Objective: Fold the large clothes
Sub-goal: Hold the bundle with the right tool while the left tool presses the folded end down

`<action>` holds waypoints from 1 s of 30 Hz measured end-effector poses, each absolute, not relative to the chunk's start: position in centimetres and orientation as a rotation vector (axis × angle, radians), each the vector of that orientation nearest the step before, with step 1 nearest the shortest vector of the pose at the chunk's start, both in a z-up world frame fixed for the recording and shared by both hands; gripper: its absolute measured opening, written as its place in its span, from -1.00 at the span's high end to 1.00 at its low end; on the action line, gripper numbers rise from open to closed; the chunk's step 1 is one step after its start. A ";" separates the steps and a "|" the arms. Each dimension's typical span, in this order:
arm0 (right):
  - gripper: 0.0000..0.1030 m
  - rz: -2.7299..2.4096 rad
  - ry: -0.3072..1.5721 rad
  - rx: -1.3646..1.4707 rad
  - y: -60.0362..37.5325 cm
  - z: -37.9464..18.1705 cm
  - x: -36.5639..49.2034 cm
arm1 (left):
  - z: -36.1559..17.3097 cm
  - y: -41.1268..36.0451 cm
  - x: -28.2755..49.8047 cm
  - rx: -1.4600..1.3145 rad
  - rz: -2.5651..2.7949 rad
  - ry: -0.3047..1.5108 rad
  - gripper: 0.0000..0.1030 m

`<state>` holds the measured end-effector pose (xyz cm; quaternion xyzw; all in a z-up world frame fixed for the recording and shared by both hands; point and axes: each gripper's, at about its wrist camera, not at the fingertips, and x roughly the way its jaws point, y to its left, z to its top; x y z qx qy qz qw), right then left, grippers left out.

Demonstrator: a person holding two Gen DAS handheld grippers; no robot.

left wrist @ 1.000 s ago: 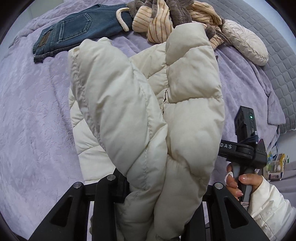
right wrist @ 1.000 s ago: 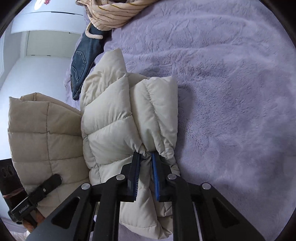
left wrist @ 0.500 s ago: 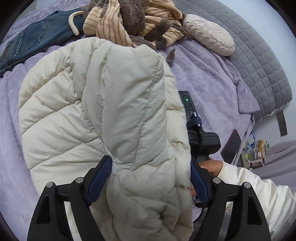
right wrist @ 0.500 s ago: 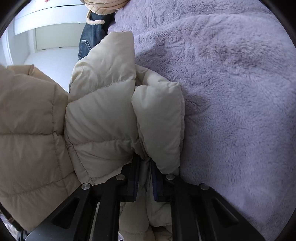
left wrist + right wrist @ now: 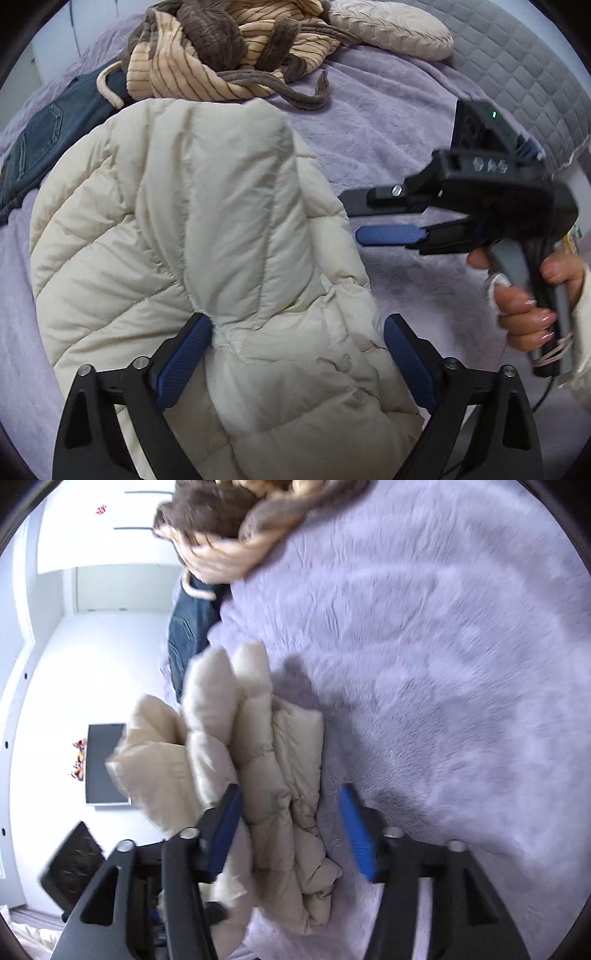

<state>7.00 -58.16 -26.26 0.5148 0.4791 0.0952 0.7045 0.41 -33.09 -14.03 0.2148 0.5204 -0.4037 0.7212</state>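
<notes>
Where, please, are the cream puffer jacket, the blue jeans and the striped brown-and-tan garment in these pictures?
cream puffer jacket (image 5: pixel 207 240): left wrist view, on its quilted top panel.
blue jeans (image 5: pixel 40 144): left wrist view, beside the back pocket.
striped brown-and-tan garment (image 5: pixel 173 62): left wrist view, on a tan striped fold.

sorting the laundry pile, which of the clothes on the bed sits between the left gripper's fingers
The cream puffer jacket. The blue jeans and the brown-and-tan striped garment lie farther up the bed, beyond it.

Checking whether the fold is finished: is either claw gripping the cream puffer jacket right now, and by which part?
Nothing is held. Both the left claw and the right claw are opening; the puffer jacket lies folded on the bed between their spread pads, no longer pinched.
</notes>
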 end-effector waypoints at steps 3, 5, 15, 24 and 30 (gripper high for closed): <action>-0.23 0.247 1.035 1.163 -58.9 -24.9 7.0 | -14.7 -33.9 -1.0 0.584 -0.886 1.089 -0.87; -0.23 0.264 1.038 1.140 -59.1 -23.8 7.7 | -14.9 -34.0 -1.4 0.619 -0.882 1.071 -0.87; 0.42 0.451 1.081 0.998 -54.0 -20.7 13.4 | -14.7 -33.9 -1.4 0.629 -0.881 1.064 -0.87; 0.76 0.306 1.188 0.946 -55.4 -26.4 11.7 | -9.7 -27.6 2.7 0.321 -0.940 1.151 -0.87; 0.76 0.291 1.183 0.989 -56.1 -27.5 10.5 | -10.9 -19.8 10.6 -0.102 -0.801 1.327 -0.87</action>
